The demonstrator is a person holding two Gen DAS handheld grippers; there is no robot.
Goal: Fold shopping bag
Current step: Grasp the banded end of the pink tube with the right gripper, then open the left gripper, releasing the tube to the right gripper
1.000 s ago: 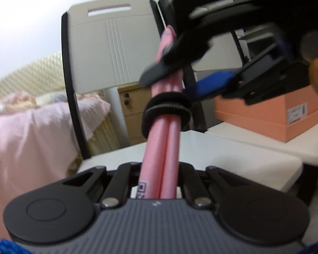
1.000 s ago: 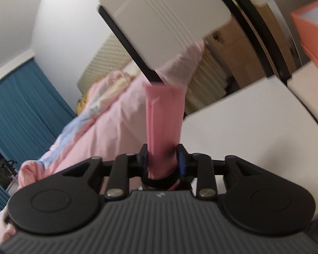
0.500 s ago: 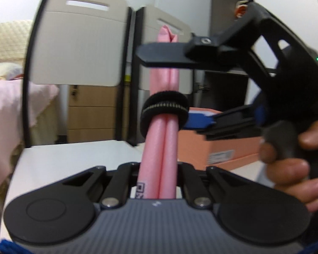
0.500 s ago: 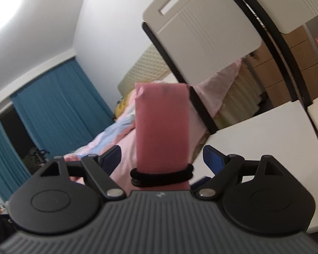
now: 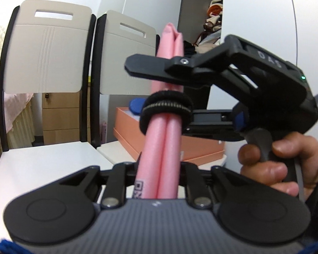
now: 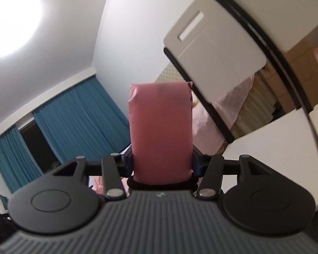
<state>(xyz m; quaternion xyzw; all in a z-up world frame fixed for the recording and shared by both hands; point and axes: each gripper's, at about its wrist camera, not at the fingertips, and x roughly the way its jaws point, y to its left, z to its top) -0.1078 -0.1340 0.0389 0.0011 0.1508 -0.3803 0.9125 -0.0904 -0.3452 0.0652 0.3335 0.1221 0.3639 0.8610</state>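
presently, two white chairs (image 5: 46,48) stand side by side behind a white table (image 5: 53,160), with an orange box (image 5: 127,131) on the table's far side. left gripper (image 5: 158,171) grips the lower end of the folded pink shopping bag (image 5: 165,139), held upright above the table; its jaws have just been easing wider, bag between them. right gripper (image 6: 162,165) has its jaws just drawn in, pressing the bag's (image 6: 161,131) flat sides. a hand (image 5: 275,163) holds its trigger. a black elastic band (image 5: 165,105) rings the bag's middle.
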